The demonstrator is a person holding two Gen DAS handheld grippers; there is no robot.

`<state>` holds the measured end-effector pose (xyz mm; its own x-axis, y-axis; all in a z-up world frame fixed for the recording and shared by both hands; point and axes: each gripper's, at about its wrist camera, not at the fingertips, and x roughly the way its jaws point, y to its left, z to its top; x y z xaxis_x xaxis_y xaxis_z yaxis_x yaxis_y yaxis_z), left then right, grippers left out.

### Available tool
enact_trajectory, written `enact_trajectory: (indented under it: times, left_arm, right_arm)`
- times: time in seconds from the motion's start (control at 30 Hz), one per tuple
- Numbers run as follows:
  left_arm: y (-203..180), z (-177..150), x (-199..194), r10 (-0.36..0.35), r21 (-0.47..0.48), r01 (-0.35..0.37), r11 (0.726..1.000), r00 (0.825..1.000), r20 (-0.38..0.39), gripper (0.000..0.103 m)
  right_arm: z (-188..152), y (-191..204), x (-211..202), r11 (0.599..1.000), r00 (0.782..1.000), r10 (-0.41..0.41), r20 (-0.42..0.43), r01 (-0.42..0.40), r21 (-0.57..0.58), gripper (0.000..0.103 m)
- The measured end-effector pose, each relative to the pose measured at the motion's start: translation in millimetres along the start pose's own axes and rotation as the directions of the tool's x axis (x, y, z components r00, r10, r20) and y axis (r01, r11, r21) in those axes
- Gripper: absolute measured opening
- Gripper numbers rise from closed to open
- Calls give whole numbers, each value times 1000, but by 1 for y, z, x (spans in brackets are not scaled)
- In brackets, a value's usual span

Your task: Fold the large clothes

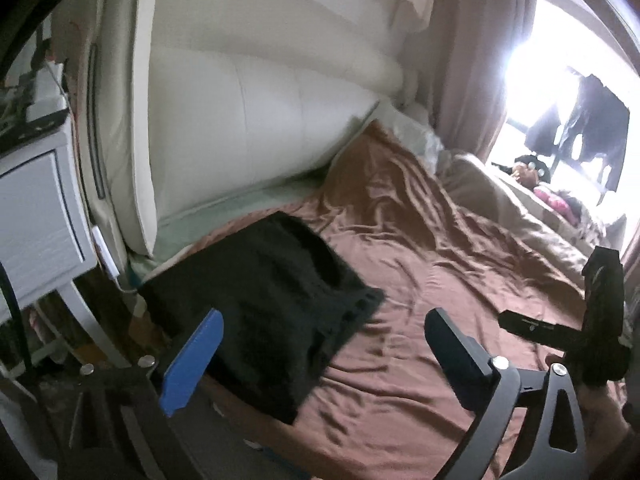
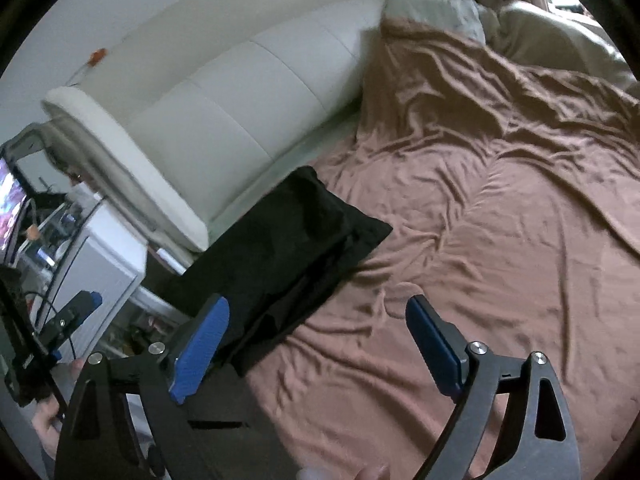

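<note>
A black garment (image 1: 272, 300) lies folded into a flat rectangle on the brown bed sheet (image 1: 440, 280), near the bed's left edge by the headboard. It also shows in the right wrist view (image 2: 288, 248). My left gripper (image 1: 320, 344) is open and empty, held above the sheet just in front of the garment. My right gripper (image 2: 316, 332) is open and empty, hovering over the garment's near corner; it shows from the side at the right of the left wrist view (image 1: 560, 328). The left gripper also appears at the left edge of the right wrist view (image 2: 76, 312).
A cream padded headboard (image 1: 248, 120) runs along the far side. A white nightstand (image 1: 36, 216) stands left of the bed, with a lit screen (image 2: 10, 204) on it. Pillows and a beige blanket (image 1: 520, 200) lie at the far right, beside a bright window (image 1: 560, 80).
</note>
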<state>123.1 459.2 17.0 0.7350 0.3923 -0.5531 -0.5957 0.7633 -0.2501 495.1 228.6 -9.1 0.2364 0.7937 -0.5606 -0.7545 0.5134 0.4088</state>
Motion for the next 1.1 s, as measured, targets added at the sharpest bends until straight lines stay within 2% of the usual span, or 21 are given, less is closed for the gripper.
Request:
enact_trajectory:
  times: [0.07,0.37,0.67,0.83,1.1]
  left_arm:
    - [-12,-6,-16,-6,2,6,1000,1000,16,102]
    - [-67,-38,-82,-63,47,60,997,996,55,103]
    - [-105,-77,-142,-134,105,122,987,985,111,103]
    - [-117,-101,-173,-148,147,127,981,979,143,103]
    - [-125,-137,-209,-194,192,166,967,971,138,103]
  right_arm:
    - [-10,2,-27,1000,1000,-9,16,9,-21,103]
    - [-56,2,-134,994,990,-56,132,68,-82,103]
    - [-107,0,-211,992,983,-93,158,105,-72,103]
    - [-138,9,-247,989,975,-118,186,133,-69,103]
    - [-197,23,-301,970,943,-221,249,239,-47,103]
